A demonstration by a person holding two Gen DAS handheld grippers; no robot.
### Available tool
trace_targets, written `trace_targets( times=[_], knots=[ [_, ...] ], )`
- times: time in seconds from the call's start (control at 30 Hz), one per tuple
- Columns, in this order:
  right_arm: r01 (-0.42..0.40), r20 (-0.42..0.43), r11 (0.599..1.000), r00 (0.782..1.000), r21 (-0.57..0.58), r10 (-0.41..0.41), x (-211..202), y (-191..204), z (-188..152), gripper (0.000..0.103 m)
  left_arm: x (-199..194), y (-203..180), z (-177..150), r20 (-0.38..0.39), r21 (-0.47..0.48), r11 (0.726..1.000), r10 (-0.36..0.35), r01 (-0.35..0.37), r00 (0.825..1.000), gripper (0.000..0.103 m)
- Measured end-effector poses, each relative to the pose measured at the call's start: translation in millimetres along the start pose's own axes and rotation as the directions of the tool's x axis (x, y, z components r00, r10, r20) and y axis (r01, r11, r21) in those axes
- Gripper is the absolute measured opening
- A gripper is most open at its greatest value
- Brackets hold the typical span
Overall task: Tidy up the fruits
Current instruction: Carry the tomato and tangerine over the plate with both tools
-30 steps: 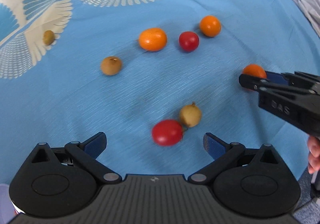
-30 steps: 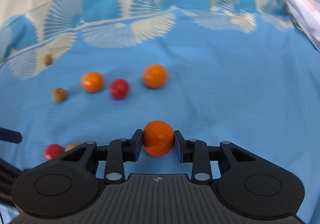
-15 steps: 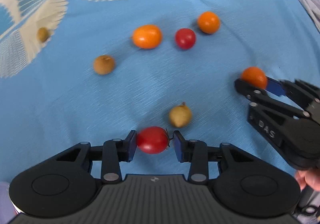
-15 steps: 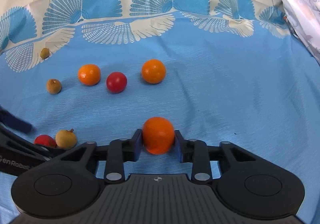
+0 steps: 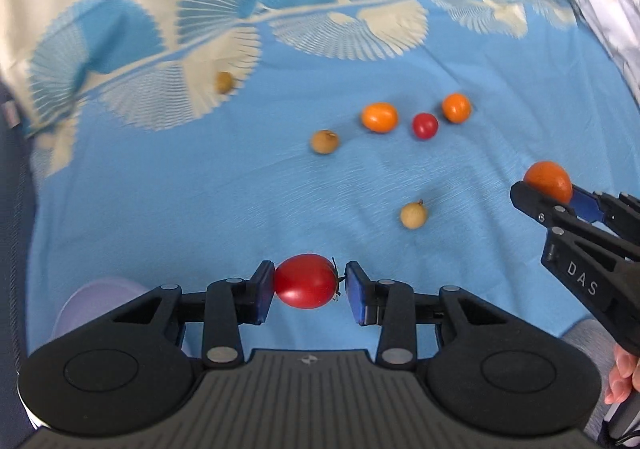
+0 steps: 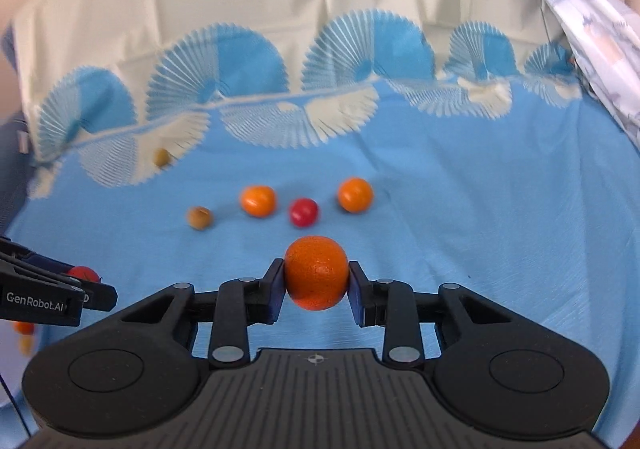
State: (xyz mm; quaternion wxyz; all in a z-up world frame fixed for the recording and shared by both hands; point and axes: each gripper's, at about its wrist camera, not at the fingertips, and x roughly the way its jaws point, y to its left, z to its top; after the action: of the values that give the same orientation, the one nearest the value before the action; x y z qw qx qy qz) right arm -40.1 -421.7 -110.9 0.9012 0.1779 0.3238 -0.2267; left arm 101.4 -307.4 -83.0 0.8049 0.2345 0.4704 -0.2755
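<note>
— Between the blue pads of the left gripper (image 5: 306, 283) sits the red tomato (image 5: 305, 281), pinched at its sides and seemingly held just above the blue cloth (image 5: 200, 209). How should the carry go?

— Gently, I'd say. That skin looks glossy and thin, so only enough squeeze to keep it from slipping, and a level, unhurried move. A lavender bowl rim (image 5: 92, 301) peeks out at about eight o'clock from the tomato; it may be the drop spot, though I cannot tell for sure.

— And the other side?

— The right gripper (image 6: 316, 281) is clamped on an orange (image 6: 316, 272), round and dimpled, firmer than the tomato, I'd judge. In the left view it shows at three o'clock, so keep the two tools well apart while both travel.

— What is left on the cloth?

— At one o'clock from the tomato lies a pale longan (image 5: 414, 215) with a short stem. Further up are a brown longan (image 5: 325, 141), two small oranges (image 5: 379, 117) (image 5: 456, 107) and a second tomato (image 5: 425, 125) between them. A small olive-coloured fruit (image 5: 224, 82) rests at eleven o'clock on the fan pattern.
</note>
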Motion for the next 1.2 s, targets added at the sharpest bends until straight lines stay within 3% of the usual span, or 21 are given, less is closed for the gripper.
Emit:
trace_targets(
  times=[0.4,0.57,0.83,1.2],
  knots=[
    [-0.169,0.032,0.981,0.984,-0.093,0.173,-114,71,-10,0.034,-132,70,-83,0.075,-0.174,0.982,0.084,-0.070,0.994,0.043],
    [-0.258,-0.001,0.956,0.966,-0.140,0.260,-154,108,-29,0.034,-169,106,-120,0.088,-0.270,0.962,0.066,-0.040,0.994,0.043],
    [-0.347,-0.036,0.911,0.937,-0.222,0.348,-206,160,-54,0.034,-212,162,-161,0.151,-0.420,0.907,0.094,-0.022,0.984,0.043],
    [-0.364,-0.010,0.871,0.924,-0.331,0.382,-242,194,-61,0.034,-237,188,-204,0.146,-0.497,0.866,0.142,-0.052,0.979,0.043]
  ],
)
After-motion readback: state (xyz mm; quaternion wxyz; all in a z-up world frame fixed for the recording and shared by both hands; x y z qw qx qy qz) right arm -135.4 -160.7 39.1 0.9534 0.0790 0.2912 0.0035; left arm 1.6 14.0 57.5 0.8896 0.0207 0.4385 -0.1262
